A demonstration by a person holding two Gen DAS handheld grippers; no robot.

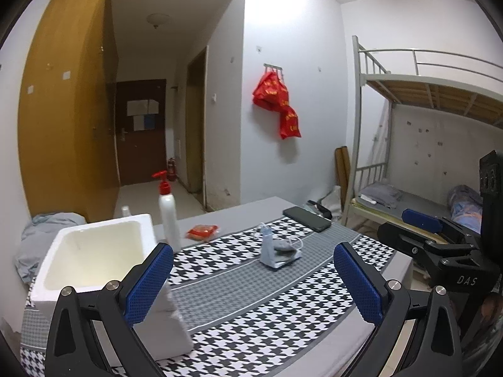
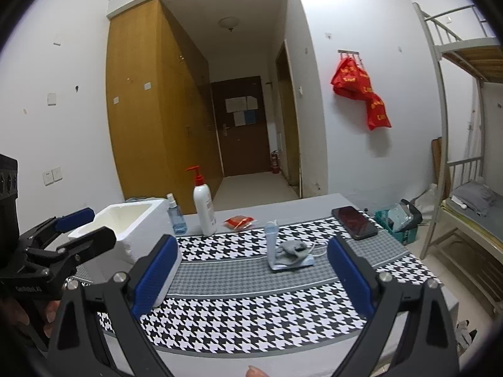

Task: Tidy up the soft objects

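A small heap of soft things, a pale blue face mask standing up with a grey crumpled cloth (image 1: 278,253) on it, lies mid-table on the houndstooth cloth; it also shows in the right wrist view (image 2: 290,253). A white foam box (image 1: 94,251) stands open at the left, also seen in the right wrist view (image 2: 125,220). My left gripper (image 1: 251,282) is open and empty, short of the heap. My right gripper (image 2: 251,273) is open and empty, also short of it. A white foam slab (image 1: 166,326) lies by the left finger.
A white pump bottle (image 2: 204,204), a small blue spray bottle (image 2: 176,216), a red packet (image 2: 239,221) and a black phone (image 2: 355,221) sit along the far side of the table (image 1: 239,210). A bunk bed (image 1: 424,125) stands at the right.
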